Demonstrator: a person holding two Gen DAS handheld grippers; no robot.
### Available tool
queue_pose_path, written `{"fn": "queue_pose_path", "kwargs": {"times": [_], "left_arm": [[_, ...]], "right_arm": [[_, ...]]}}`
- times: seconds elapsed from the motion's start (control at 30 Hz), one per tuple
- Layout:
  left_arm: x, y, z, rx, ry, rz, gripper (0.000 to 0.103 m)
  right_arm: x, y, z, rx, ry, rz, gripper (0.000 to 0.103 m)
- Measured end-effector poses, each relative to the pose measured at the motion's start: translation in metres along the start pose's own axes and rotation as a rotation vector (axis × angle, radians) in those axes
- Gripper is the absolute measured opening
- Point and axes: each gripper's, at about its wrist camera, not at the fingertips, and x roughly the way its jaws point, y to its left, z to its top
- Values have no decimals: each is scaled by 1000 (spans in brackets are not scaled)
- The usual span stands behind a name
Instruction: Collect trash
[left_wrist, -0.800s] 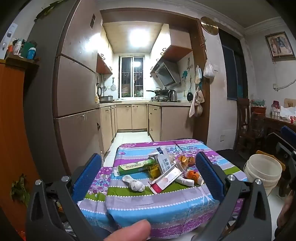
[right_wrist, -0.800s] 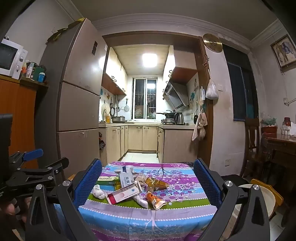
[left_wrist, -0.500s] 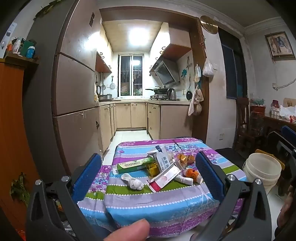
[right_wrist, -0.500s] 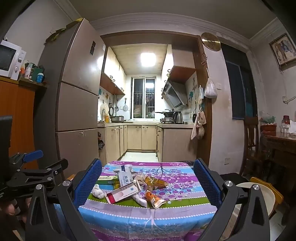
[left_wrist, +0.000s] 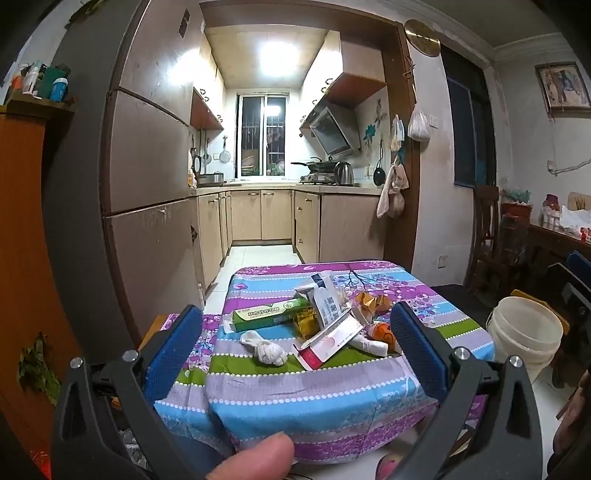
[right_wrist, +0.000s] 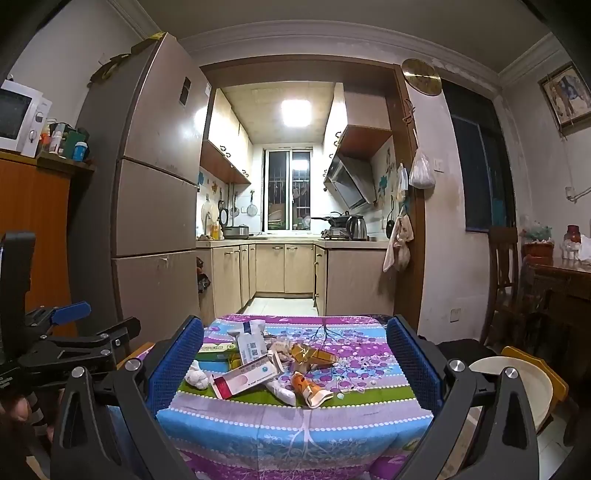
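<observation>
The left hand-held gripper (left_wrist: 295, 347) stands with its blue pads wide apart and empty, short of the bench (left_wrist: 332, 391). The trash lies mid-bench: a green box (left_wrist: 271, 314), a tissue wad (left_wrist: 266, 349) in front of it, a red-white box (left_wrist: 327, 341) to its right. A white bucket (left_wrist: 524, 336) stands right of the bench.

The right hand-held gripper (right_wrist: 295, 363) is likewise spread and empty, framing the same trash, with an orange tube (right_wrist: 308, 384) right of the red-white box (right_wrist: 245, 380).

A tall fridge (right_wrist: 155, 184) fills the left of the frame, a kettle (right_wrist: 357, 228) sits centre-right, and a wall clock (right_wrist: 422, 76) hangs upper right.
</observation>
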Motion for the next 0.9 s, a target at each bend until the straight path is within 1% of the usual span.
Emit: {"fn": "queue_pose_path", "kwargs": {"times": [0.9], "left_arm": [[-1, -1, 1, 12, 1, 9, 98]], "right_arm": [[4, -2, -9, 19, 12, -13, 99]]}}
